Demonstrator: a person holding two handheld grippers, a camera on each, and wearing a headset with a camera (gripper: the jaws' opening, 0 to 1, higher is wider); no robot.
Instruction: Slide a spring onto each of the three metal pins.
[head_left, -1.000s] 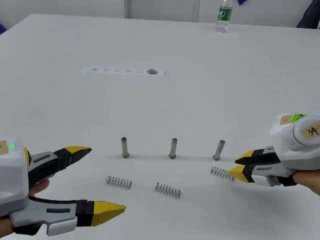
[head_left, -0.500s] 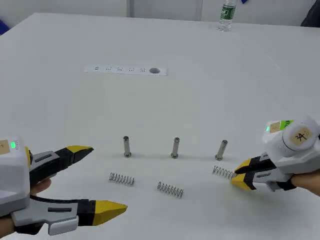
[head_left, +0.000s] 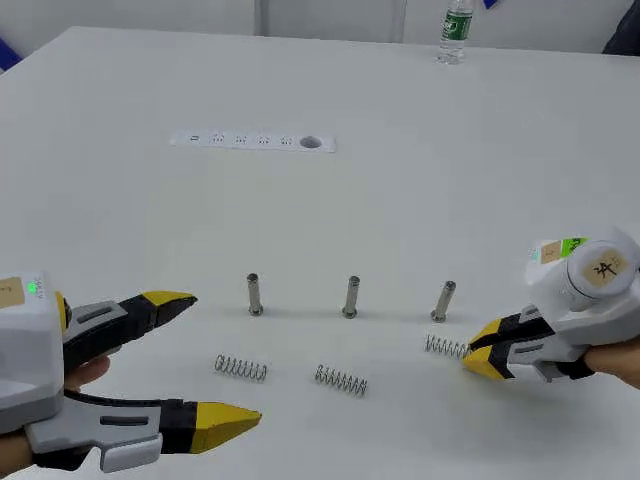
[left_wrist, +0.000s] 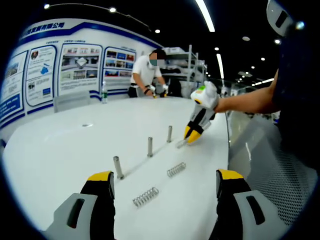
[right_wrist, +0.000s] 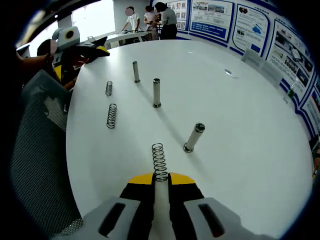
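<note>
Getting this spring (right_wrist: 159, 160) onto the nearest pin (right_wrist: 193, 137) is calling for a slow lift, tipping it upright so its free end is sitting right over the pin top. The right gripper (right_wrist: 161, 177) is pinching its jaws tight on one end of the spring, which is lying on the table (right_wrist: 240, 115) just beside that pin. The left gripper (head_left: 222, 360) is hanging wide open, holding nothing.

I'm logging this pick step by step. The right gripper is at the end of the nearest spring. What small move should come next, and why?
Probably a lift. The right gripper looks shut on the near end of the small steel coil spring, which lies flat on the white table. I would raise it and swing it toward the closest silver metal pin, which is bare.
</note>
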